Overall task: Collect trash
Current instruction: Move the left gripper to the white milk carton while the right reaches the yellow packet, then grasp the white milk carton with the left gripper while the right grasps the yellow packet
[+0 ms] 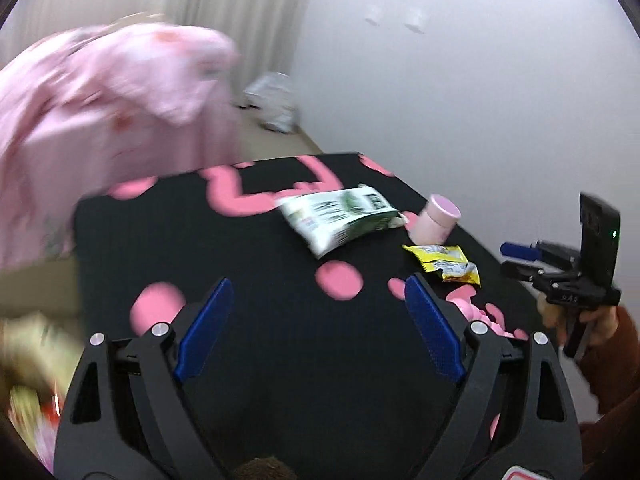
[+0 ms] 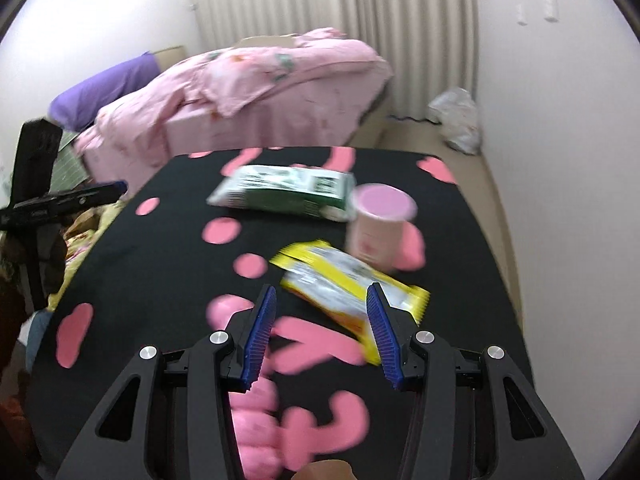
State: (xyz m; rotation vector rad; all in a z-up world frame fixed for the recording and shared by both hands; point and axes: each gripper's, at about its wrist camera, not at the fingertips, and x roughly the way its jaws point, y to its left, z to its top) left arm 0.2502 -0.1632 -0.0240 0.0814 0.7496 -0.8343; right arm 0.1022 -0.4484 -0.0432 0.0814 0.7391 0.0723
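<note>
Left wrist view: left gripper point(image 1: 316, 312) is seen wide open, nothing held, over the black cloth with pink shapes point(image 1: 256, 264). A green-white snack bag point(image 1: 340, 220) lies at 12 o'clock, a pink cup point(image 1: 438, 222) at 1 o'clock just beside it, a yellow wrapper point(image 1: 444, 266) at 2 o'clock. Right gripper point(image 1: 520, 260) is seen at 3 o'clock, gripped by a hand point(image 1: 576, 320).

Right wrist view: right gripper point(image 2: 322, 320) is seen partly open, empty, yellow wrapper point(image 2: 344, 284) lying past the blue pads point(image 2: 262, 332), contact not determinable. Snack bag point(image 2: 284, 192) at 12 o'clock, cup point(image 2: 380, 224) at 1 o'clock. Left gripper point(image 2: 80, 196) at 9 o'clock.
</note>
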